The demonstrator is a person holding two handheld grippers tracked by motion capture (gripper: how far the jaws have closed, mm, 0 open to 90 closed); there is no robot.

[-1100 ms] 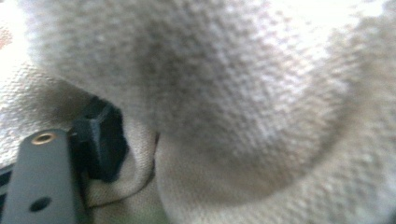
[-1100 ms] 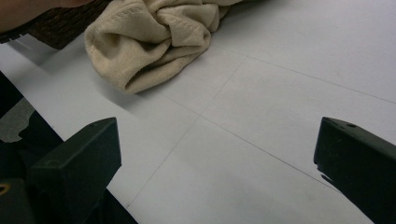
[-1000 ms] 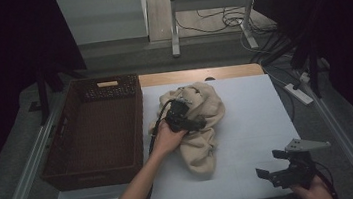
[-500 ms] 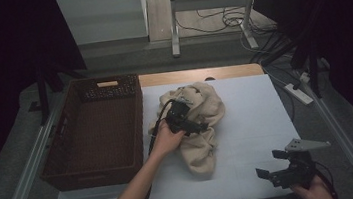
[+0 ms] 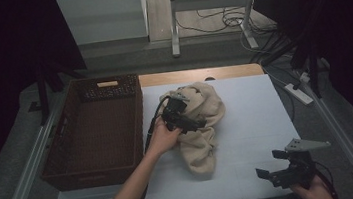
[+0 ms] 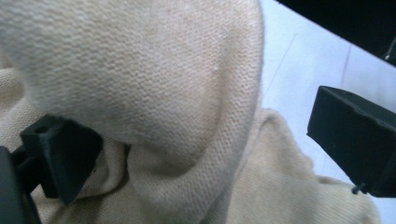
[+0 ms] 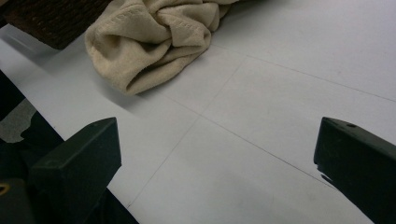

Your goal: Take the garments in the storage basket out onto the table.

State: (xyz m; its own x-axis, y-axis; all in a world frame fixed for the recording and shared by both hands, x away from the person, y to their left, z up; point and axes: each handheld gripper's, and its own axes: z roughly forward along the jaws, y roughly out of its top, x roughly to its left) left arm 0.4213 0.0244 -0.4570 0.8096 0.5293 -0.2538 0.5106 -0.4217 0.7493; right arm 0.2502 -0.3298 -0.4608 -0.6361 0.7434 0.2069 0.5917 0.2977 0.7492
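Writing: no brand, label or readable text is seen on any thing.
Cloth: one beige knitted cloth (image 5: 199,122) is crumpled in soft folds on the middle of the table (image 5: 257,120); a stitched hem is shown in the right gripper view.
Basket: one brown woven basket (image 5: 92,131), rectangular, is placed just beside the cloth at the table's left side.
Left gripper: the left gripper (image 5: 187,121) is held over the cloth; its black fingers (image 6: 58,156) have just been opening and are spread wide, a fold lies between them, no grip is seen.
Right gripper: the right gripper (image 5: 285,167) is kept near the front right edge, well apart from the cloth; its fingers (image 7: 77,161) are wide apart and nothing is held.
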